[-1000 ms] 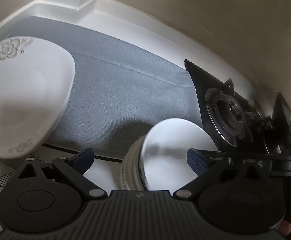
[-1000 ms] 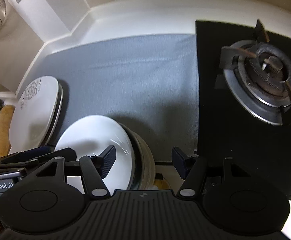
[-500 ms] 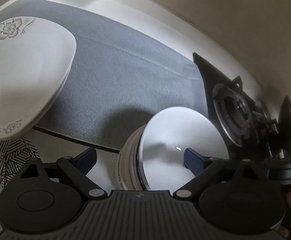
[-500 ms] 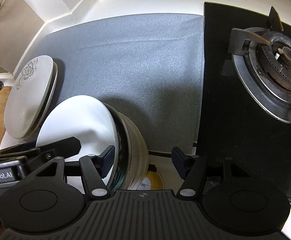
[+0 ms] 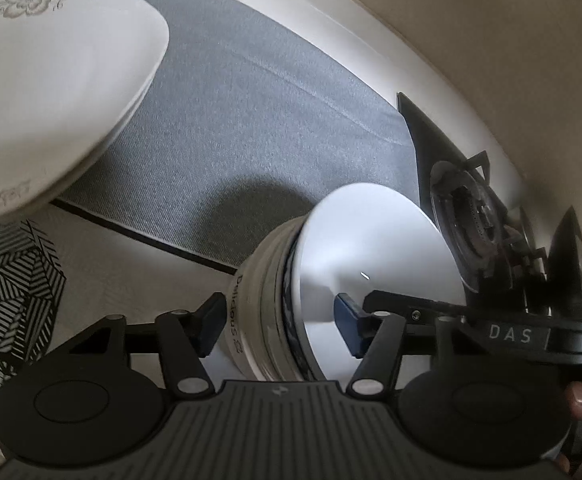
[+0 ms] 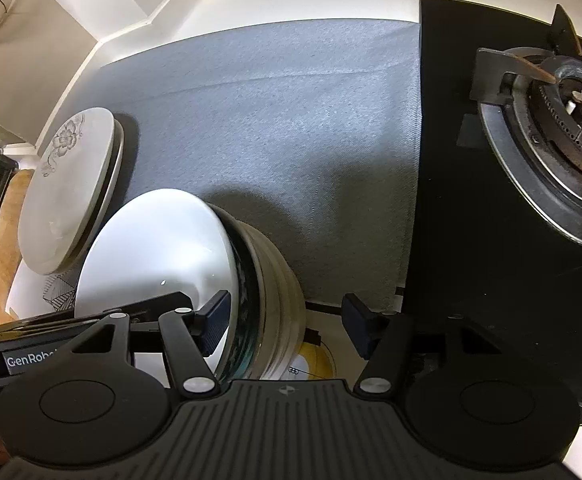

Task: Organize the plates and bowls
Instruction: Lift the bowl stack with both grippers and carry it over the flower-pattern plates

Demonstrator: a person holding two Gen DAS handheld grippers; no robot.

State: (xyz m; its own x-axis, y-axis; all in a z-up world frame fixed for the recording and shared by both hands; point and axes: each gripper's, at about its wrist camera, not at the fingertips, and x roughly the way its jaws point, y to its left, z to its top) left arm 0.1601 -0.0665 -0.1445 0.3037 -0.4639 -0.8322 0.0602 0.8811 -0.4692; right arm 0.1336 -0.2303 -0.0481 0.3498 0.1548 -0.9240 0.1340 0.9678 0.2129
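A stack of nested bowls, white one on top (image 5: 371, 248) over cream bowls (image 5: 251, 304), stands at the near edge of the grey mat (image 5: 251, 128). My left gripper (image 5: 279, 320) is open, its fingers on either side of the stack. My right gripper (image 6: 287, 320) is open too, straddling the same stack (image 6: 159, 248) from the other side. A stack of white floral plates (image 5: 51, 80) lies at the left; it also shows in the right wrist view (image 6: 71, 188).
A black gas hob with a burner (image 6: 551, 132) takes the right side of the counter. A patterned black-and-white surface (image 5: 7, 288) lies under the plates. White wall and counter rim (image 6: 291, 0) run behind the mat.
Both grippers have moved closer to the bowl stack, which now sits between the fingers of each. The plates look nearer in the left wrist view.
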